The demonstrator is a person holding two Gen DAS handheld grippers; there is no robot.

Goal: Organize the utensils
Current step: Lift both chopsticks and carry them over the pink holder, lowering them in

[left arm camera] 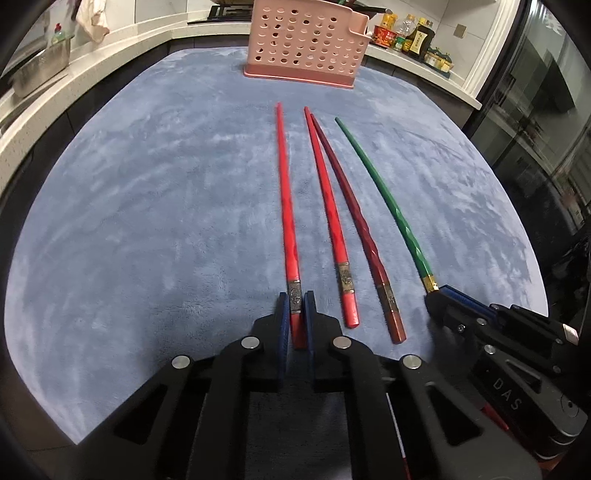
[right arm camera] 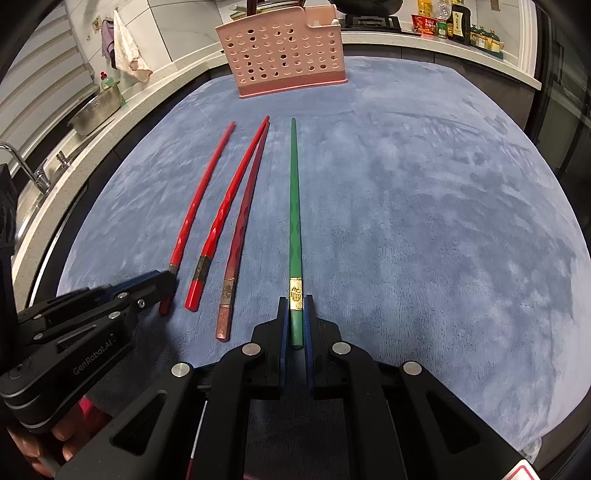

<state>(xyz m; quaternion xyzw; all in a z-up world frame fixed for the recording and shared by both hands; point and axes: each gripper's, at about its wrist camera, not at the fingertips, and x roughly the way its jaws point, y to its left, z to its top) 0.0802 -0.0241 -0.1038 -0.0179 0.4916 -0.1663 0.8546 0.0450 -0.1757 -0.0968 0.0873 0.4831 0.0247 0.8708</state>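
Note:
Four chopsticks lie side by side on a blue cloth (left arm camera: pixel 147 203), tips toward a pink perforated utensil holder (left arm camera: pixel 306 40) at the far edge. My left gripper (left arm camera: pixel 295 299) is shut on the thick end of the leftmost red chopstick (left arm camera: pixel 284 192). Beside it rest a second red chopstick (left arm camera: pixel 327 206) and a dark red chopstick (left arm camera: pixel 354 218), both free. My right gripper (right arm camera: pixel 296 301) is shut on the thick end of the green chopstick (right arm camera: pixel 294 206), just behind its gold band. Both held chopsticks still lie along the cloth. The left gripper (right arm camera: pixel 166 278) also shows in the right wrist view.
A white counter runs behind the cloth, with bottles and jars (left arm camera: pixel 410 33) at the back right and a metal basin (left arm camera: pixel 40 66) at the left. A faucet (right arm camera: pixel 26 166) stands over a sink on the left. Dark glass doors (left arm camera: pixel 535 129) line the right side.

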